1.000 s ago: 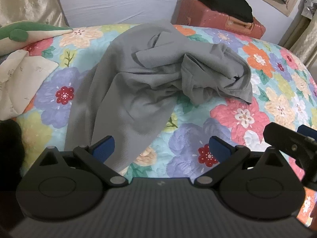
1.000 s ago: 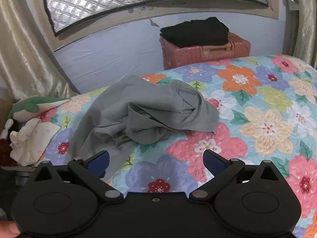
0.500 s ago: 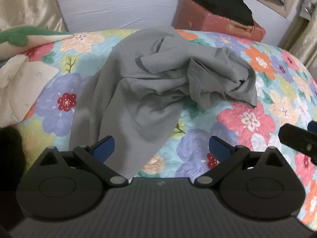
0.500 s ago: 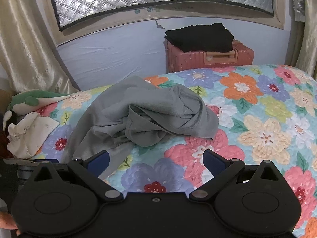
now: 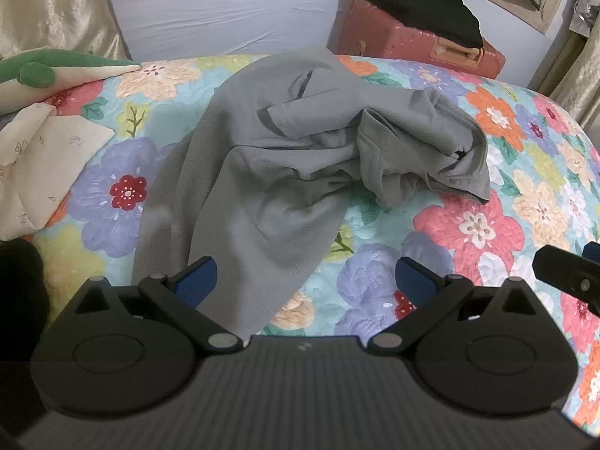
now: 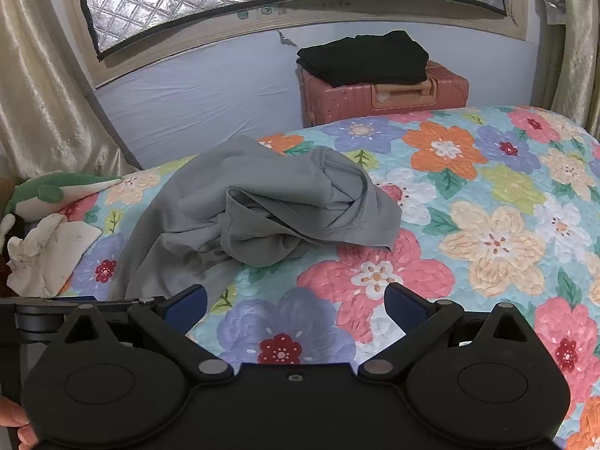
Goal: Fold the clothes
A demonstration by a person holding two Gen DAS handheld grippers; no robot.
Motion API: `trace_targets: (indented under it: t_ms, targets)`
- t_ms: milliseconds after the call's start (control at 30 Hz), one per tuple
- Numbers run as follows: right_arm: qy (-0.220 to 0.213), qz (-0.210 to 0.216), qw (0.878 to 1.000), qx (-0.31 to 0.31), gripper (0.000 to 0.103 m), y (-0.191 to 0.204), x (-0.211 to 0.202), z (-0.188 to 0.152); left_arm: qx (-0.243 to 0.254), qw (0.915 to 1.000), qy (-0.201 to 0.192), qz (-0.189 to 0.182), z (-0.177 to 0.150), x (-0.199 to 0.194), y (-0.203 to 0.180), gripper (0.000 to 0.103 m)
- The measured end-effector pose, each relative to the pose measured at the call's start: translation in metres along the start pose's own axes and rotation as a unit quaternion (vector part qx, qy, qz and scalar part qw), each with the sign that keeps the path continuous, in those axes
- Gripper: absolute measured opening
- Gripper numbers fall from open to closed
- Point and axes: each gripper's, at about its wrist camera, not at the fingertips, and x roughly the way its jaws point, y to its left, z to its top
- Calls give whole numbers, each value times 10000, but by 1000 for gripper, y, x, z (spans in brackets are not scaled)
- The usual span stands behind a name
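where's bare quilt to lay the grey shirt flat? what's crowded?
Free: the floral quilt right of the crumpled grey shirt, and the strip between the shirt and the open right gripper. Crowded: the left edge, with the cream printed cloth and green-and-cream plush toy.

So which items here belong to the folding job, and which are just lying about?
Job: crumpled grey garment, floral bedspread as work surface, left gripper and right gripper, both open.
Lying about: pink suitcase, folded black clothes, plush toy, cream cloth.
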Motion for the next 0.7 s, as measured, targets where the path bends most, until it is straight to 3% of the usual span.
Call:
trace_targets:
  t_ms: [700]
  targets:
    - [41,-73,10000,-35,102,-2,7,0,-216,9994,208,-190,1,8,5,103]
